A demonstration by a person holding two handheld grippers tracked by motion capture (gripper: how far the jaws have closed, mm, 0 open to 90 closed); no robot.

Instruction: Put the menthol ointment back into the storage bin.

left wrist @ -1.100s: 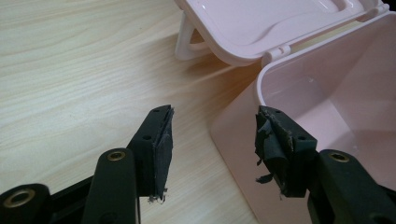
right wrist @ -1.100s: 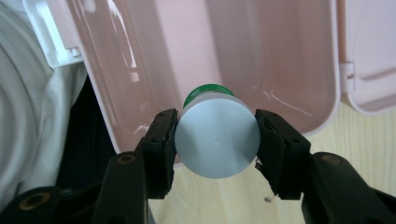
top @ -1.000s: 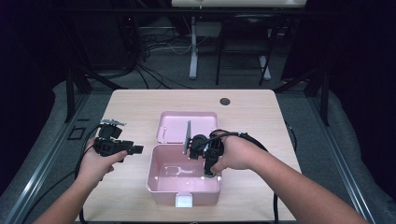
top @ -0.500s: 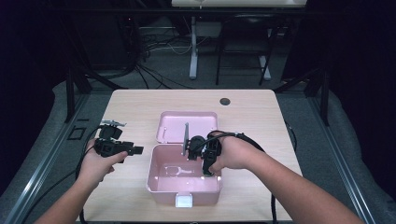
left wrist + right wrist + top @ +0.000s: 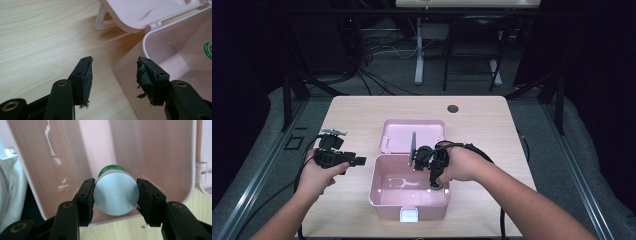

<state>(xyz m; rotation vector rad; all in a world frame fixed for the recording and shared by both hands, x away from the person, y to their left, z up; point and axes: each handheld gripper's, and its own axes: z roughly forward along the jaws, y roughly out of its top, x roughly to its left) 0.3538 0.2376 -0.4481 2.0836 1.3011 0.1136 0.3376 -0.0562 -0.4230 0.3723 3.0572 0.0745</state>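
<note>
A pink plastic box (image 5: 377, 186) stands open mid-table, its lid (image 5: 412, 132) laid back behind it. My right gripper (image 5: 435, 184) points down into the box's right side. In the right gripper view, the right gripper (image 5: 115, 184) is shut on a round jar (image 5: 116, 196) with a silver cap and a green body, held over the box's pink floor (image 5: 75, 152). My left gripper (image 5: 360, 161) hovers just left of the box. Seen in the left gripper view, this gripper (image 5: 113, 72) is open and holds nothing, with the box's wall (image 5: 130, 67) between its pads.
A white latch (image 5: 409, 215) sits on the box's front wall. A faint pale outline (image 5: 401, 182) lies on the box floor. A dark round hole (image 5: 453, 108) marks the table's far side. Bare wood (image 5: 352, 112) surrounds the box; cables trail off both grippers.
The right hand has shifted only slightly over the box with the jar. The left gripper has kept still.
</note>
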